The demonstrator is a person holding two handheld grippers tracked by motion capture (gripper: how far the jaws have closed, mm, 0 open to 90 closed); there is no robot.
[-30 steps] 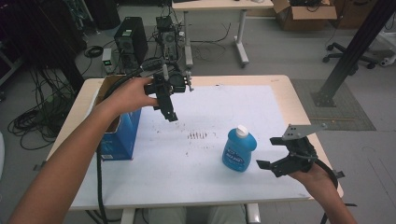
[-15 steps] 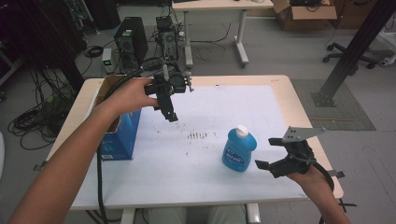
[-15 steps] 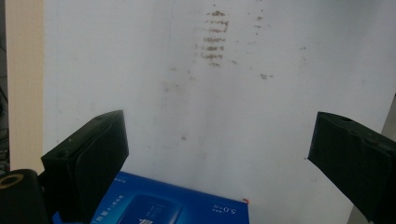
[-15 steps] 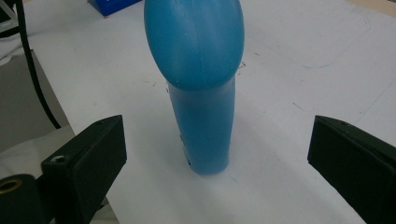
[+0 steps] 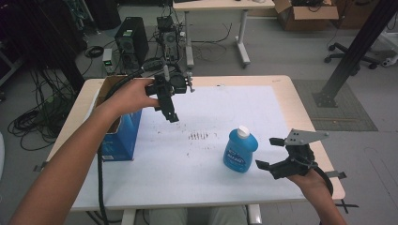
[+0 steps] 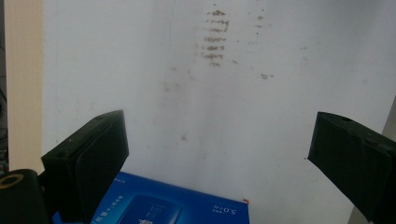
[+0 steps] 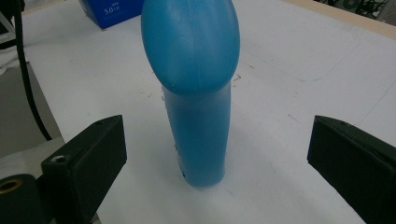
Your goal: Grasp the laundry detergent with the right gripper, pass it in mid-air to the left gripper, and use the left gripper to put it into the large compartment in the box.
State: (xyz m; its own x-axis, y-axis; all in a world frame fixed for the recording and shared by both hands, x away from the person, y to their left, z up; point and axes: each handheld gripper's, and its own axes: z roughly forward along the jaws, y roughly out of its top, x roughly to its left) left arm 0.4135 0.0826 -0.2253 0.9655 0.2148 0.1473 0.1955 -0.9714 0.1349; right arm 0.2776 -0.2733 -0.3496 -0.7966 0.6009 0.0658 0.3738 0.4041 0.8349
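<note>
The counter (image 5: 211,187) carries a blue box (image 5: 121,136) at its left edge and a blue bottle (image 5: 240,151) standing upright near the front right. The right gripper (image 5: 277,154), jaws spread wide, sits just beside the bottle. The left gripper (image 5: 170,110) hangs above the counter near the box, jaws apart and empty.

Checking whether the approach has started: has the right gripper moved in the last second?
Barely: the right gripper sits just right of the upright blue bottle, near the table's right edge, about as before.
</note>
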